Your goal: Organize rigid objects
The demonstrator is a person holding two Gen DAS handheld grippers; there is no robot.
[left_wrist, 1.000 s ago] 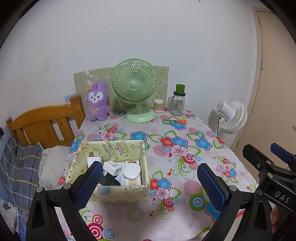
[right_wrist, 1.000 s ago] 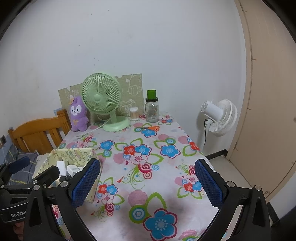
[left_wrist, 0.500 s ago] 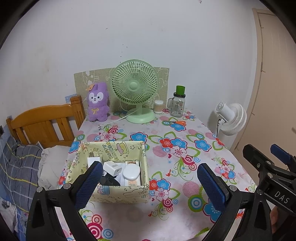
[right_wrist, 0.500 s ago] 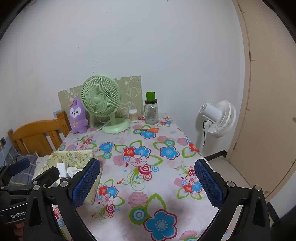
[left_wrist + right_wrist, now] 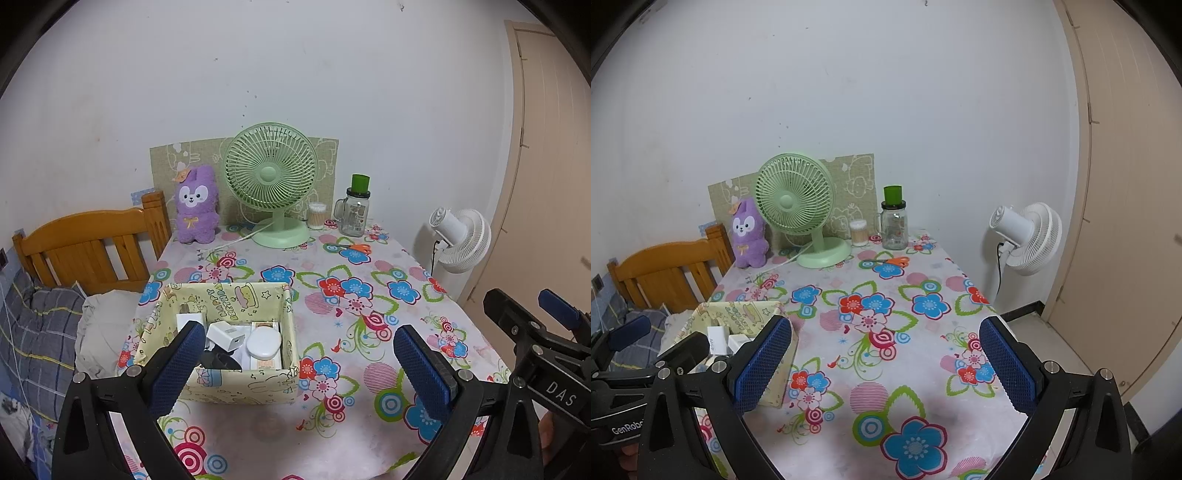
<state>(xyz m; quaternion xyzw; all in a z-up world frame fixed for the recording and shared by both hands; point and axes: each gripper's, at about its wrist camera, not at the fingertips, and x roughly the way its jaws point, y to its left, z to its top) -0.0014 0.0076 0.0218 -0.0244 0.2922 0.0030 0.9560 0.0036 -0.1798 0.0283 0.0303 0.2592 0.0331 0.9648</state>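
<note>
Soft, even indoor light fills both my wrist views; the white wall (image 5: 295, 74) is bright without glare. Shadows on the desk (image 5: 923, 362) are faint and diffuse. Fisheye distortion bends the door frame (image 5: 1086, 147), and black vignetting darkens every corner. Focus is sharp throughout.

A plain white wall (image 5: 295, 74), lightly marked, is seen behind the table (image 5: 923, 369), which is covered by a bright flowered cloth. A beige door (image 5: 1126, 221) is seen on the right, with pale floor (image 5: 1034, 332) and a dark skirting strip below it. A white standing fan (image 5: 1027, 236) is placed beside the table, plugged in by a black cord. To the left, a wooden bed frame (image 5: 85, 247) and checked bedding (image 5: 33, 332) are shown. Even indoor light is cast throughout.
</note>
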